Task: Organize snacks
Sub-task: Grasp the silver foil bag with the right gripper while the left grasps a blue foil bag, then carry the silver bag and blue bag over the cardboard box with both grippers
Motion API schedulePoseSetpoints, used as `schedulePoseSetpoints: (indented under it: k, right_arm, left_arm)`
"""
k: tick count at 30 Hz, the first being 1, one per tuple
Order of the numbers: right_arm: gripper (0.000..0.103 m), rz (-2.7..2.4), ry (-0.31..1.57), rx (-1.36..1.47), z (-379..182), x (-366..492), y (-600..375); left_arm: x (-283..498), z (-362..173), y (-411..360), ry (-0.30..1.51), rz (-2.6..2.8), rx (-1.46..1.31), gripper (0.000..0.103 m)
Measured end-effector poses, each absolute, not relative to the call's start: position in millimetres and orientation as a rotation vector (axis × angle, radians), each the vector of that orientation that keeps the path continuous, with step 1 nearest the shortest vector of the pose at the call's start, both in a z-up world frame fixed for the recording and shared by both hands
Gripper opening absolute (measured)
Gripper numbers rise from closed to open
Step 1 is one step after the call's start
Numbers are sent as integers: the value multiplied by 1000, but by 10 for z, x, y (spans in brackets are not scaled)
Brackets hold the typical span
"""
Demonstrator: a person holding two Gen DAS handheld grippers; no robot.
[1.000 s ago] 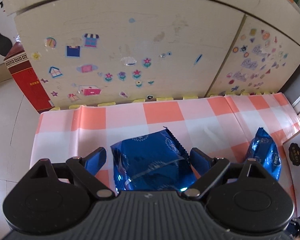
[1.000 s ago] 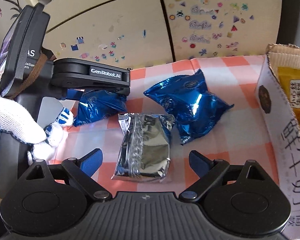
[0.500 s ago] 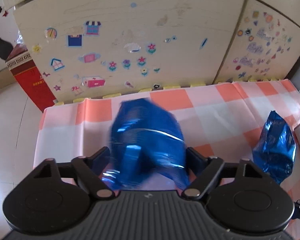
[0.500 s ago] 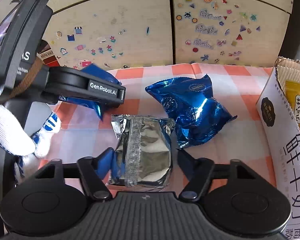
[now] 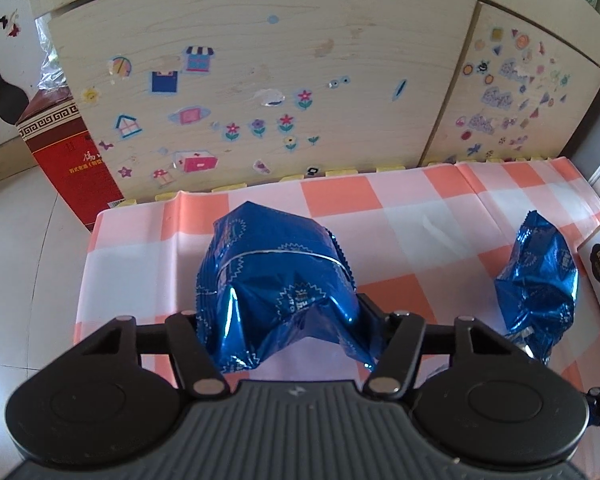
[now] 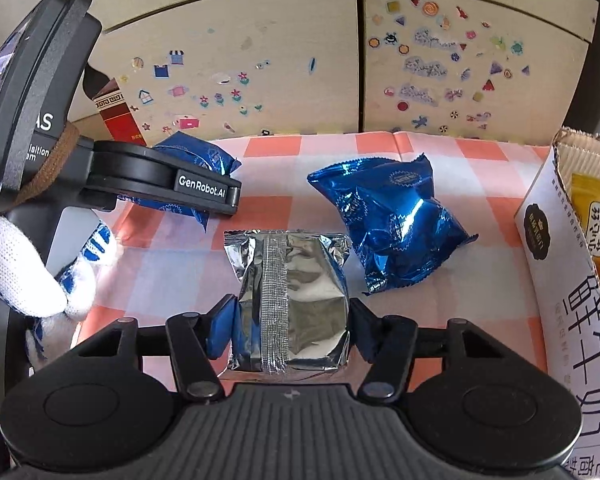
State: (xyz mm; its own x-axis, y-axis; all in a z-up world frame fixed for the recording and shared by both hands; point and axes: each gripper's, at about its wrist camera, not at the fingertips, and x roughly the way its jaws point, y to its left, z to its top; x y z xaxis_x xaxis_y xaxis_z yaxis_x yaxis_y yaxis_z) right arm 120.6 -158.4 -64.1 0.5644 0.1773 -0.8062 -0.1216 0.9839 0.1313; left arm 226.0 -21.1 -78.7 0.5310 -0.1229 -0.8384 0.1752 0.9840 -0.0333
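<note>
- The left gripper (image 5: 278,320) has its fingers closed on a blue snack packet (image 5: 276,280), pinching the lower part of the wrapper from both sides. In the left wrist view the packet fills the centre of the frame, its crimped bottom edge hanging just above the gripper body.
- In the right wrist view the same packet (image 6: 192,164) shows at centre left, clamped in the left gripper (image 6: 204,200), which reaches in from the left edge. A white-gloved hand (image 6: 24,268) holds that gripper at the lower left.
- The right gripper (image 6: 290,326) has its fingers closed against the two sides of a silver snack packet (image 6: 290,292), which lies in the lower centre of the frame on the orange-and-white checked cloth (image 6: 172,264) covering the bench.
- A second blue packet (image 6: 392,224) lies on the cloth to the right of centre, just beside the silver one; I cannot tell whether they touch. In the left wrist view it (image 5: 540,284) sits at the right edge.
- A cardboard box (image 6: 560,280) stands along the right edge of the right wrist view, with a yellow snack bag (image 6: 596,224) inside it.
- A pale wooden panel with stickers (image 5: 260,92) fills the top of the left wrist view, and a red carton (image 5: 72,160) stands at the left.
</note>
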Motion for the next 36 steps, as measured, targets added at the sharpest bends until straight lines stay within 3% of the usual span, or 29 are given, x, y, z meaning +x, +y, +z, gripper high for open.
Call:
schedulePoseSetpoints:
  k: [36]
  right_arm:
    - [65, 200, 772, 16, 228, 542, -1938]
  left_arm:
    - [1670, -65, -366, 801, -198, 42, 62]
